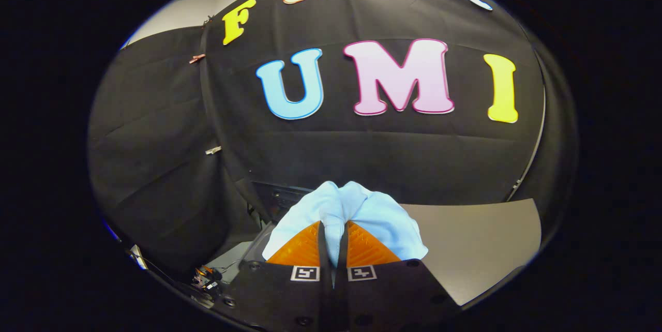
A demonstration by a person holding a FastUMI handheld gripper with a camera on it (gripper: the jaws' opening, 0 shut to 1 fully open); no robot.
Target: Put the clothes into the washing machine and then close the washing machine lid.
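Clothes point(357, 215) are one light-blue bundle rn, pinched in the gripper point(332, 241). The two orange fingers point(300, 249) are nearly closed w/ just a thin fold of fabric squeezed between them, and the rest of the cloth puffs out ahead of and around the tips. So pickup looks done and the bundle is held up in the air, in front of the booth wall.

Grey tabletop point(481, 239) runs off to the right of the fingers, and the bundle hangs over its left edge. Left of that edge, behind and below the cloth, sits something dark w/ a pale surface point(243, 254). Prob the washing machine, but can't say for sure, and can't tell if its lid is up.

Still to do afaict: carry the bundle over the opening, let go, then shut the lid. Roughly a third of the way in.
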